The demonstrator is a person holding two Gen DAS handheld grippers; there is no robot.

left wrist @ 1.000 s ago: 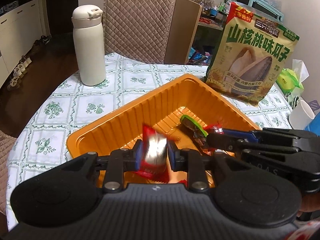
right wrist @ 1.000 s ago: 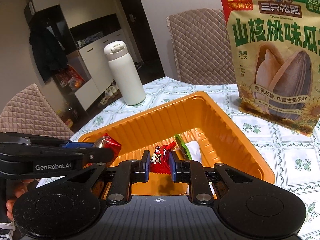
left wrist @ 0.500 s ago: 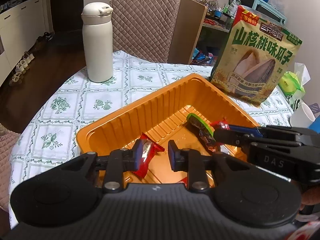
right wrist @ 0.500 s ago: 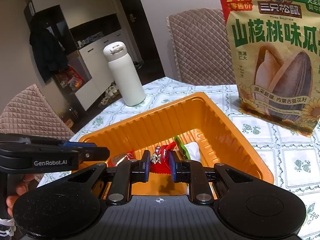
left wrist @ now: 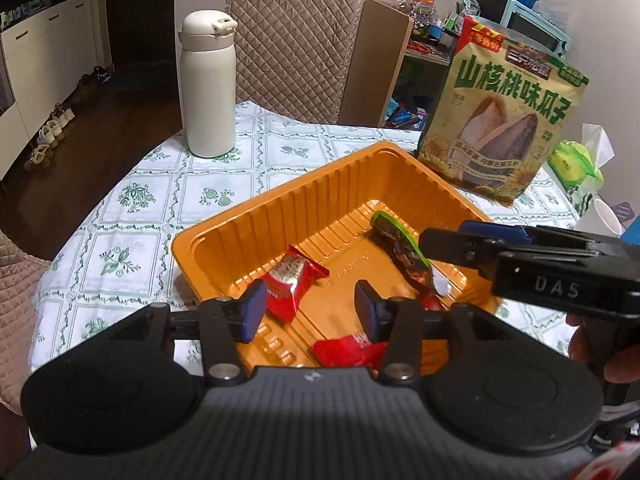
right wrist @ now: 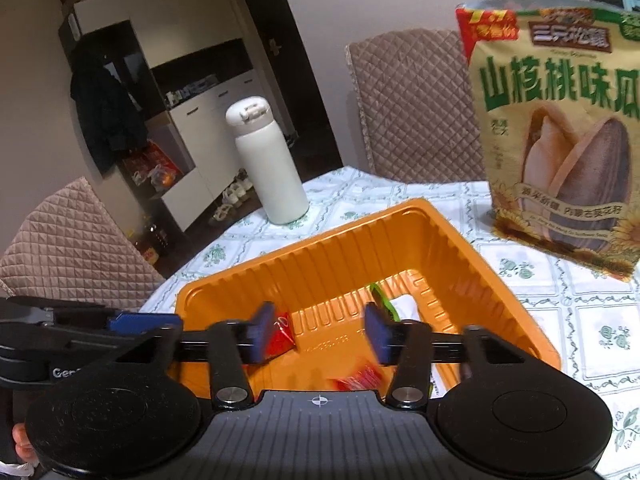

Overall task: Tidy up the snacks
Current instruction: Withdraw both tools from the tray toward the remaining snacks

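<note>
Standing at upper left of the left wrist view, the white flask [left wrist: 208, 88] sits on the bench [left wrist: 132, 200]. Lower centre — the left tool [left wrist: 310, 310], released, blue pads apart and gripping nothing, hangs over the orange tray [left wrist: 248, 220]. One red snack packet [left wrist: 290, 282] lies on the tray floor just beyond its left pad, a second red packet [left wrist: 350, 350] nearer the camera, a green packet [left wrist: 400, 244] right of centre. At right, the right tool [right wrist: 320, 332] — also released, empty. Upper right: the sunflower seed bag [left wrist: 504, 120], upright behind the tray.
</note>
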